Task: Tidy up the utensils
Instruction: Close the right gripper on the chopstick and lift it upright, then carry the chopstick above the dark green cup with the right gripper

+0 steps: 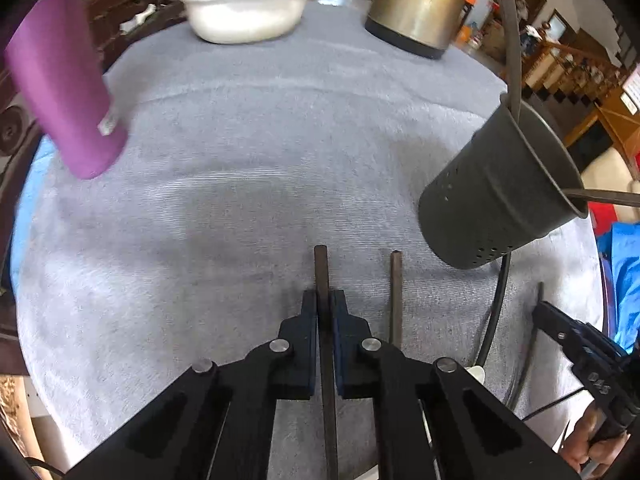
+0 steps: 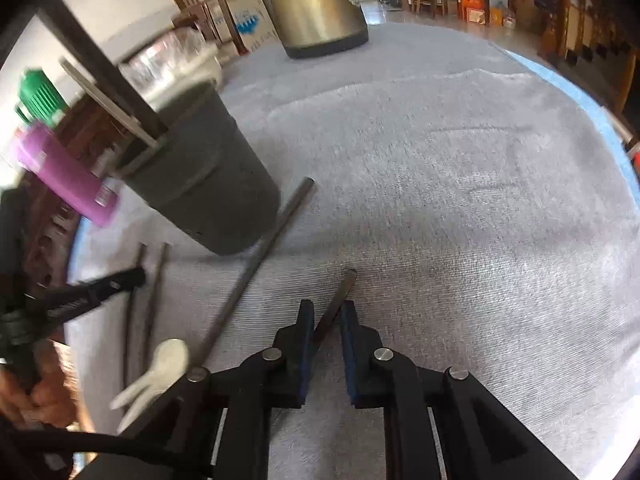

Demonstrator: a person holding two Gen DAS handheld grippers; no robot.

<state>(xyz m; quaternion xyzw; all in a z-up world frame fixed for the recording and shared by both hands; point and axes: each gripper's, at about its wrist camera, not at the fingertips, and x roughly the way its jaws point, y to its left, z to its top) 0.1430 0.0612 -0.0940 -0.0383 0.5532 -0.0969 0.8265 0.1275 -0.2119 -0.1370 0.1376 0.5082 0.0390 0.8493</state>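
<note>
Nearby, gray holder (image 1: 500, 200), kettle (image 1: 416, 4); both grippers (image 1: 324, 304) (image 2: 326, 312) seemingly clamped on chopsticks (image 1: 322, 276) (image 2: 340, 296).

Purple bottle (image 1: 64, 80) — white basin (image 1: 244, 14) — metal kettle (image 1: 416, 4)

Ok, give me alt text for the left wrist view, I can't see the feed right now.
The left gripper is shut on a dark chopstick lying on the grey towel. A second chopstick lies beside it on the right, near a dark utensil holder; a purple bottle stands far left.
</note>
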